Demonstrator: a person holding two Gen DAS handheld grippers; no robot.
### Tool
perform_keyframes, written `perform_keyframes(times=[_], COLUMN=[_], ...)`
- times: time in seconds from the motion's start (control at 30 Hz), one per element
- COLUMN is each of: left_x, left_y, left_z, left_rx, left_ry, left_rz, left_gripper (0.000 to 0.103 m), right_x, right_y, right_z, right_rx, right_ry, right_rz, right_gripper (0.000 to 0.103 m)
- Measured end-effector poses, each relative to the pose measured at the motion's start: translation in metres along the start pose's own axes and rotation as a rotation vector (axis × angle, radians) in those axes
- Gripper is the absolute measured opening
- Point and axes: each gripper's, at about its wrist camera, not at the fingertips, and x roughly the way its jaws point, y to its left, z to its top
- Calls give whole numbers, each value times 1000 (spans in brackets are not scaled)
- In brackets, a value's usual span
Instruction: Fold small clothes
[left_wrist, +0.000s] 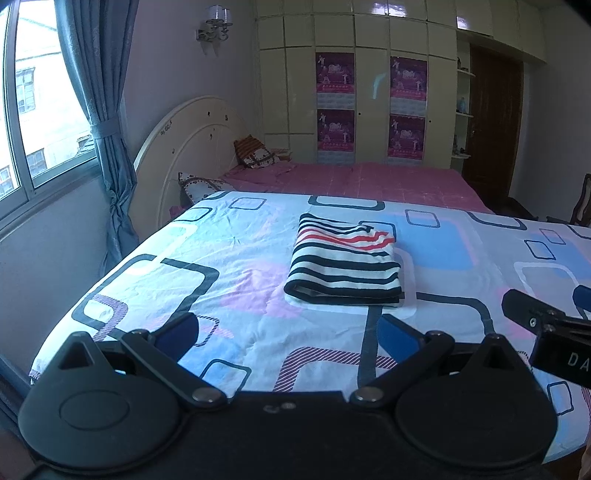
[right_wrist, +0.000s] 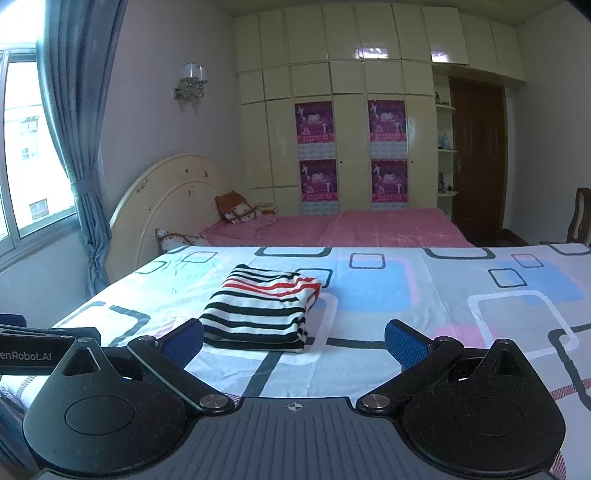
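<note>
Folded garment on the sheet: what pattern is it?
The folded garment has dark and white stripes, with red stripes near its far end; clearest in the left wrist view.

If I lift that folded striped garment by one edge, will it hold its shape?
Probably not. The striped garment is soft knit cloth stacked in several loose layers, so a one-edge lift would likely let it droop and unfold. It looks light and should slide rather than roll on the patterned sheet. Both the left gripper and the right gripper are open, holding nothing.

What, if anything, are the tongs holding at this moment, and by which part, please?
Nothing is held: the left tongs and right tongs are both open and empty, short of the folded striped garment on the patterned sheet.
</note>
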Motion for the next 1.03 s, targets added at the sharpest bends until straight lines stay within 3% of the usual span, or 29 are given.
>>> perform_keyframes(times=[1.03], left_x=[37], left_y=[-8], left_z=[2], left_rx=[31], left_ry=[35], left_rz=[-43], left_gripper=[103], right_x=[26], right_y=[-10], right_z=[-7], right_rx=[20], right_ry=[49], right_rz=[-9], right_gripper=[103])
